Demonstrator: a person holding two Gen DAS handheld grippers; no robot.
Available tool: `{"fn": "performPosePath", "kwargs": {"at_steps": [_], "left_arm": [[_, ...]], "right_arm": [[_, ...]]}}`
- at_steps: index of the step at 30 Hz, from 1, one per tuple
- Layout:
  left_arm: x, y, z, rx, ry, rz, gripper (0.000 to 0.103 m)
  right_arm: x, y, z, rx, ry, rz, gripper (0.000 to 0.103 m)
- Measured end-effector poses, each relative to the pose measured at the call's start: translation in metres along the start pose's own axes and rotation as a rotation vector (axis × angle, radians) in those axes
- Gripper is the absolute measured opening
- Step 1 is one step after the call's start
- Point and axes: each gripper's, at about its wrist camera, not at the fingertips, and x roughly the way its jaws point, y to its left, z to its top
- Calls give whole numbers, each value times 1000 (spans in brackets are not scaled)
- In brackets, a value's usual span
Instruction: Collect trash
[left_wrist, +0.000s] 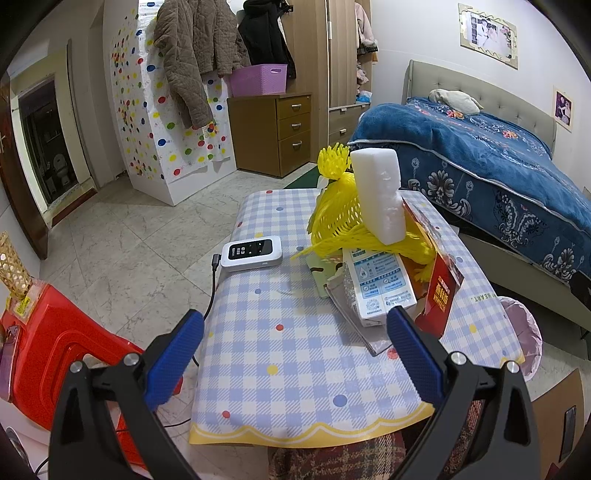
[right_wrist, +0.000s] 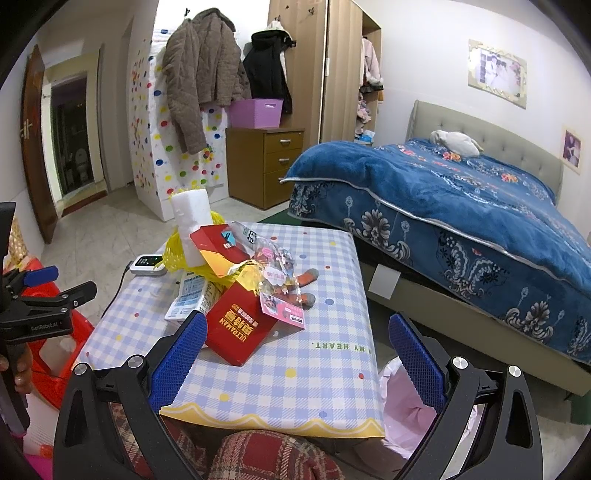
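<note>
Trash pile (left_wrist: 373, 243) ahead of both pairs of spread, empty fingers (left_wrist: 413, 354) (red box (right_wrist: 240, 328) nearest right)

Yellow netting (left_wrist: 338, 218), red box (right_wrist: 240, 326), seemingly pink bag (right_wrist: 406, 413).

A small white router (left_wrist: 252, 253) with a black cable lies on the checked counter (left_wrist: 295, 350), ahead and left of the left gripper. Farther ahead stands a brown drawer cabinet (left_wrist: 275, 131) carrying a purple basket (left_wrist: 258, 79), with a brown quilted jacket (left_wrist: 192, 62) hanging to its left. A bed with a blue blanket (right_wrist: 461, 206) fills the right side. A red plastic stool (left_wrist: 55, 350) sits low at left.
</note>
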Motion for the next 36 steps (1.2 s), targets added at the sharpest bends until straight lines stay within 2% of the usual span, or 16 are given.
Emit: {"fn": "performPosePath", "kwargs": {"at_steps": [22, 26, 31, 36], "left_arm": [[0, 0, 0, 0, 4, 0, 96], [2, -1, -2, -4, 13, -20, 96], [4, -7, 0, 19, 5, -26, 96], [8, -12, 13, 23, -10, -24, 96]], "right_arm": [[-1, 1, 0, 2, 2, 0, 97], [2, -1, -2, 14, 3, 10, 97], [9, -4, 2, 29, -47, 16, 97], [26, -5, 13, 42, -67, 82, 97]]}}
